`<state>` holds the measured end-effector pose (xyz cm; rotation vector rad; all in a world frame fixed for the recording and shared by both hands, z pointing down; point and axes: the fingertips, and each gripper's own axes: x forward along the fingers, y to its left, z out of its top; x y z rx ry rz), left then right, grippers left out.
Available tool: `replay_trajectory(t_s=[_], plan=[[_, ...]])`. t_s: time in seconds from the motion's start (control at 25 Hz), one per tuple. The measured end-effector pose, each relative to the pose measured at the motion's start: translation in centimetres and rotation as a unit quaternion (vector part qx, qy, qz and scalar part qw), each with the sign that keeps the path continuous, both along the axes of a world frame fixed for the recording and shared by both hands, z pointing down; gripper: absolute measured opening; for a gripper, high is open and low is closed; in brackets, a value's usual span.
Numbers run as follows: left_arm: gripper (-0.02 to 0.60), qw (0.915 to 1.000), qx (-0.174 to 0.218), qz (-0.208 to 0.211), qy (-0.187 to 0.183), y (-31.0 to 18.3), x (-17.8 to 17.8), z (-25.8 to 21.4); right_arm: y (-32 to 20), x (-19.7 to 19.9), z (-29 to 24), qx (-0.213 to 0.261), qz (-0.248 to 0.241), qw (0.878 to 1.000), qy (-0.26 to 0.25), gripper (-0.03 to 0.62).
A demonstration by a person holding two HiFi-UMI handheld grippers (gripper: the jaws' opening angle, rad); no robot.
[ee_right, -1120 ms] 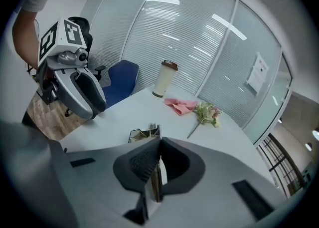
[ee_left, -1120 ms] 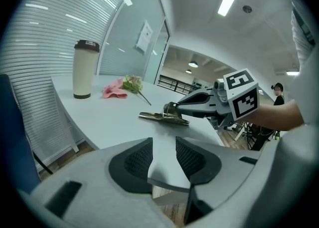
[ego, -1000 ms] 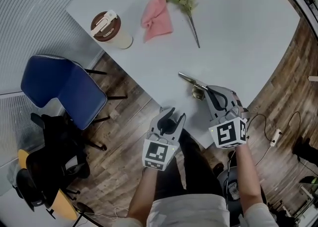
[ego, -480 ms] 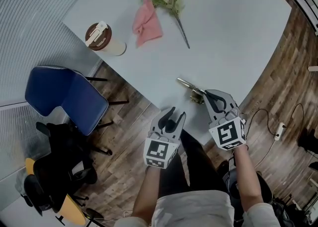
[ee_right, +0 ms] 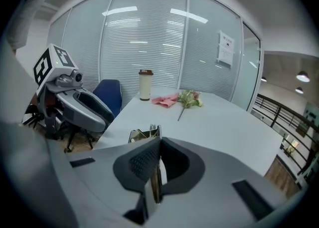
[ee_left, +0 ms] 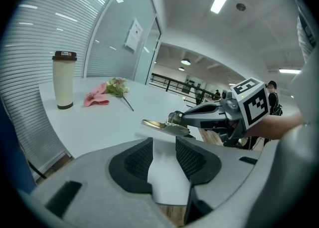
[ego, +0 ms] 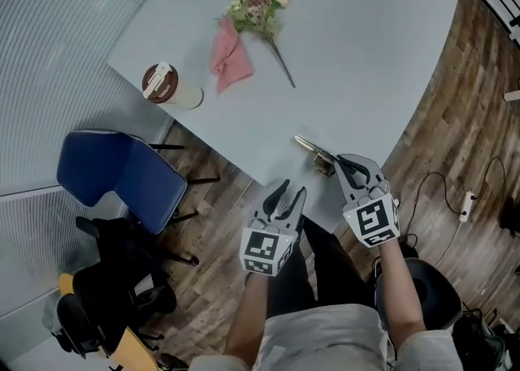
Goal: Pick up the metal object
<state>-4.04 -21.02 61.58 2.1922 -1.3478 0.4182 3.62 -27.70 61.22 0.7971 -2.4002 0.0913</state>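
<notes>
Head view: the metal object (ego: pixel 313 153), a thin brassy strip with a bulkier clip end, is pinched in the right claw (ego: pixel 335 161), which is closed tight on it. Its long axis points up-left over the smooth grey table's (ego: pixel 366 61) near edge, and its gripped end is hidden. The left claw (ego: pixel 288 193) gapes empty, off the table.

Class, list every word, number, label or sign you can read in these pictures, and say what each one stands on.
No text can be read anywhere.
Sheet on the glass wall: printed, but too small and blurred to read.
Right marker cube, left marker cube: black-and-white square patterns only, no letters or digits.
Cup: no label shows.
Metal object: no marking legible.
</notes>
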Motion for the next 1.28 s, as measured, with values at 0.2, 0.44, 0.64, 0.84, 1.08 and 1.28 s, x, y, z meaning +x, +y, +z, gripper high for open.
replay_trajectory(t_s=[0.2,0.44,0.64,0.84,1.08,1.28], plan=[[0.146,0.9999,-0.009,0.009,-0.008,0.8,-0.3,-0.4,0.6,0.8,-0.8,-0.012,0.031,0.999,-0.021,0.000],[0.146,0.9997,-0.006,0.024,-0.007,1.5,-0.7,-1.9,2.1,1.6,-2.4,-0.017,0.078,0.996,-0.045,0.000],[0.146,0.9986,0.005,0.052,-0.004,1.8,-0.3,-3.7,3.0,2.2,-4.5,-0.011,0.131,0.989,-0.070,0.000],[0.146,0.9977,0.010,0.067,0.002,3.3,-0.2,-5.7,5.2,2.3,-6.6,-0.011,0.161,0.983,-0.083,0.000],[0.146,0.9960,0.027,0.085,0.009,3.4,-0.6,-7.6,5.8,3.6,-9.5,0.016,0.196,0.977,-0.084,0.001],[0.146,0.9964,0.033,0.074,0.024,4.7,-0.8,-9.4,7.6,5.3,-12.0,0.030,0.236,0.965,-0.106,0.002]])
